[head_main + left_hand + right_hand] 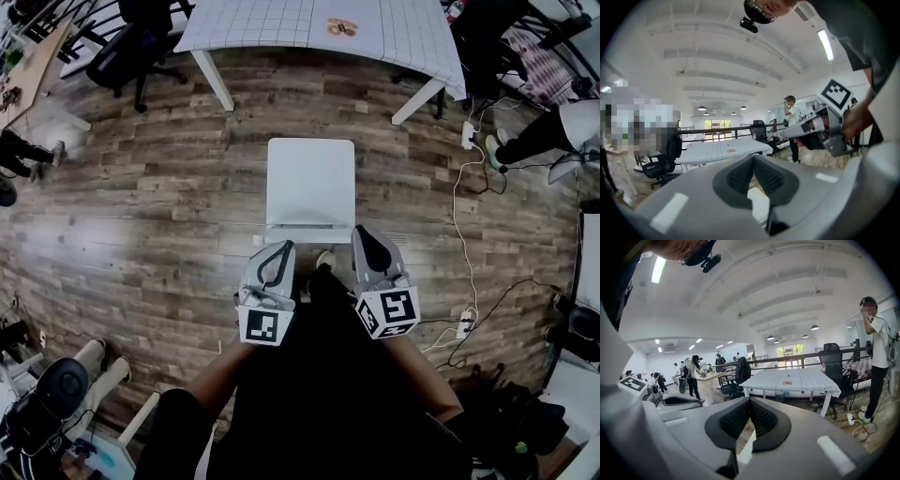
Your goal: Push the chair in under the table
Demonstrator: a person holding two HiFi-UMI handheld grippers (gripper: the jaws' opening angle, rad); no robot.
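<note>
A white chair (310, 183) stands on the wood floor a short way in front of the white gridded table (309, 23), its backrest toward me. My left gripper (280, 249) and right gripper (364, 234) are both shut and empty, side by side just behind the top edge of the backrest; contact cannot be told. In the left gripper view the shut left gripper (753, 159) points toward the table (724, 149), with a sliver of white chair (759, 204) below and the right gripper (820, 131) alongside. The shut right gripper (750, 403) faces the table (797, 378) too.
Black office chairs (136, 47) stand at the table's left and right ends. Cables and a power strip (466, 323) lie on the floor to the right. A person's legs (544, 131) are at the right, and a small orange object (342, 28) lies on the table.
</note>
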